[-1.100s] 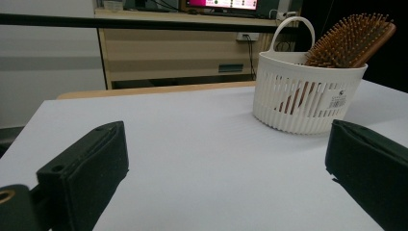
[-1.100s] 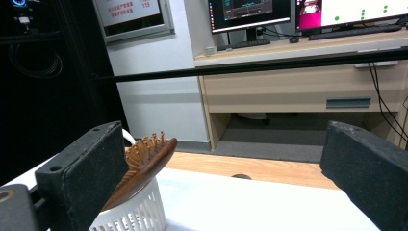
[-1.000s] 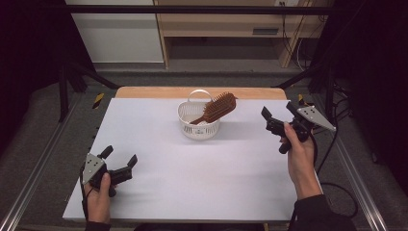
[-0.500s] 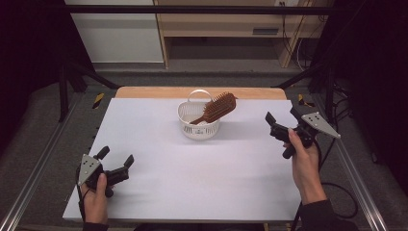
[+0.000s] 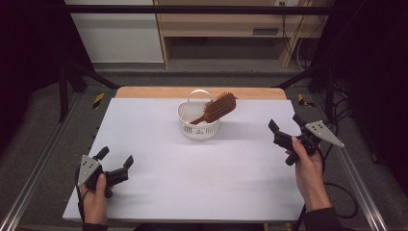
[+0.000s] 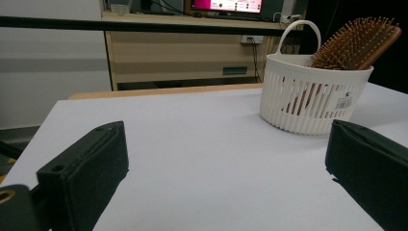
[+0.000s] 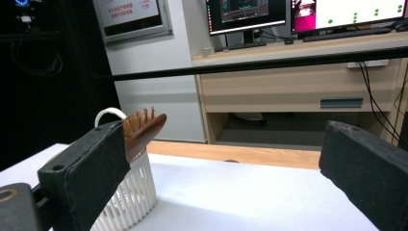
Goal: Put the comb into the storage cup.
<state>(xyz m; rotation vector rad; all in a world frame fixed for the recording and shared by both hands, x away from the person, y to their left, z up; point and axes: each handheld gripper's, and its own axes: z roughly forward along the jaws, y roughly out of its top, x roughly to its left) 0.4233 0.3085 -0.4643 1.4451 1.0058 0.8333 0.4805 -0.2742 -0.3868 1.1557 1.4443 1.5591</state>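
Observation:
A white slotted basket (image 5: 198,124) with a handle stands at the middle back of the white table (image 5: 207,168). A brown wooden hairbrush (image 5: 215,108) leans in it, bristle head up and sticking out to the right. The basket (image 6: 312,101) and brush (image 6: 358,45) appear far right in the left gripper view; in the right gripper view the brush (image 7: 144,127) and basket (image 7: 130,197) sit behind the left jaw. My left gripper (image 5: 115,160) is open near the table's front left corner, holding nothing. My right gripper (image 5: 285,125) is open at the right side, empty.
A wooden strip (image 5: 192,92) edges the table's back. Beyond it stands a wooden desk (image 7: 298,91) with monitors (image 7: 245,14). A black bar (image 5: 207,9) crosses overhead. Metal rails (image 5: 33,178) run along both sides of the table. Cables (image 5: 346,192) trail from the right gripper.
Both hands have drawn back toward the front of the table, away from the basket. The left gripper moved nearer the front edge; the right gripper dropped lower at the right. Both stayed open.

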